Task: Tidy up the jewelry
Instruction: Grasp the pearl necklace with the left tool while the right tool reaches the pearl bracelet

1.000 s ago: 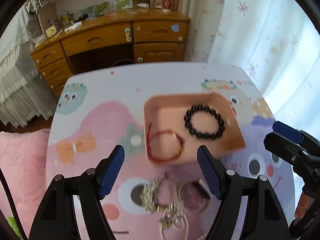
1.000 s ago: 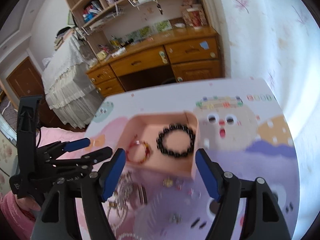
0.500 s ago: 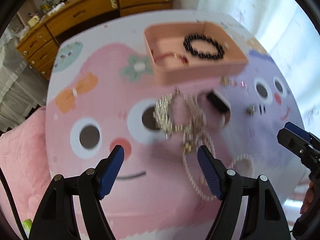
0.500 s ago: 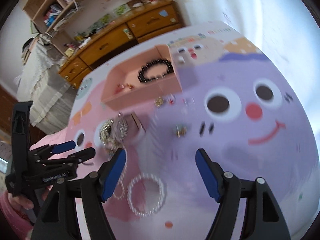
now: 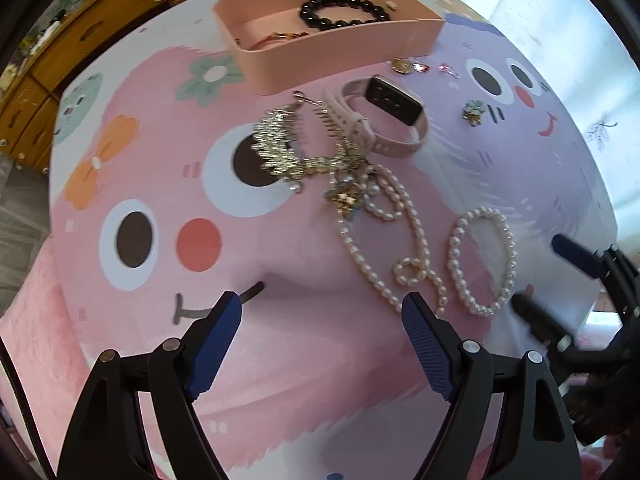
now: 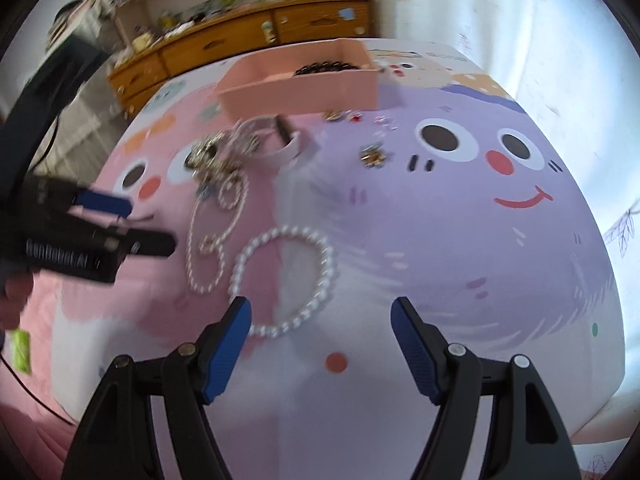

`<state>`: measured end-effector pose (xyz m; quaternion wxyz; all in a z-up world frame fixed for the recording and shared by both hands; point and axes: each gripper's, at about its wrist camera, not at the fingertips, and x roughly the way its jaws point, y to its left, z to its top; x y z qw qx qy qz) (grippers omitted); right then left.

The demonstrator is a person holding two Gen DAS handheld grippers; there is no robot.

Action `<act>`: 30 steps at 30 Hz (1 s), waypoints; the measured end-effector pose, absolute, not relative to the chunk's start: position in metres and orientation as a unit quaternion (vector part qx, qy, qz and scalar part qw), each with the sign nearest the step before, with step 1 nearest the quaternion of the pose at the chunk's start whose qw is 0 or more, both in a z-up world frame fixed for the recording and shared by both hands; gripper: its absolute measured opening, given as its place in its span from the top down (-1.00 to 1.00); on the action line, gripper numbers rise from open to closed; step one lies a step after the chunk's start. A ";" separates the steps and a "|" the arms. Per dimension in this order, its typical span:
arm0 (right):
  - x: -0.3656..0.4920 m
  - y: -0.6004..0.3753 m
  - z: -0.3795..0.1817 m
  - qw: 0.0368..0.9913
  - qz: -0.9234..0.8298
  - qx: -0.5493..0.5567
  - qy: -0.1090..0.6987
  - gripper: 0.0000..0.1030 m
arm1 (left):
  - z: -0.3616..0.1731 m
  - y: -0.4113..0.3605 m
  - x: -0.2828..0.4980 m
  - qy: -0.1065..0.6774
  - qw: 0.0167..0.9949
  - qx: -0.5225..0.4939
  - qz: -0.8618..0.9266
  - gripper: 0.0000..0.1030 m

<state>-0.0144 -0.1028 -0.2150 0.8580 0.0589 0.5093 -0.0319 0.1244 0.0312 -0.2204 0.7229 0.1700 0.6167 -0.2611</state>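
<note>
A pink tray (image 5: 328, 50) at the table's far side holds a black bead bracelet (image 5: 344, 10) and a red cord bracelet (image 5: 276, 38). In front of it lie a pink smartwatch (image 5: 384, 116), a gold comb piece (image 5: 284, 148), a long pearl necklace (image 5: 384, 240) and a pearl bracelet (image 5: 484, 260). My left gripper (image 5: 320, 320) is open and empty, near the front edge. My right gripper (image 6: 320, 320) is open and empty, just short of the pearl bracelet (image 6: 284, 280). The tray (image 6: 300, 84) also shows in the right wrist view.
Small earrings and charms (image 5: 474, 112) lie scattered right of the watch. The round table has a cartoon-face cover (image 6: 460, 220). A wooden desk with drawers (image 6: 248, 40) stands behind, with a white curtain (image 6: 520, 20) at the right.
Both grippers have drawn back from the tray toward the table's near edge and tilted down, so the loose jewelry now fills the views. Both stay open.
</note>
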 end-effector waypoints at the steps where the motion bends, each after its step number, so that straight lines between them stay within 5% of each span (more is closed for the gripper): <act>1: -0.016 -0.099 -0.216 0.859 -0.029 0.054 0.509 -0.41 | -0.221 0.030 0.124 0.619 0.720 0.166 -0.267 -0.57; 21: -0.021 -0.059 -0.230 0.866 -0.018 -0.016 0.499 -0.41 | -0.229 -0.001 0.138 0.601 0.725 0.146 -0.304 -0.56; 30: -0.017 -0.060 -0.233 0.864 -0.021 -0.019 0.502 -0.40 | -0.232 -0.013 0.135 0.598 0.726 0.165 -0.297 -0.40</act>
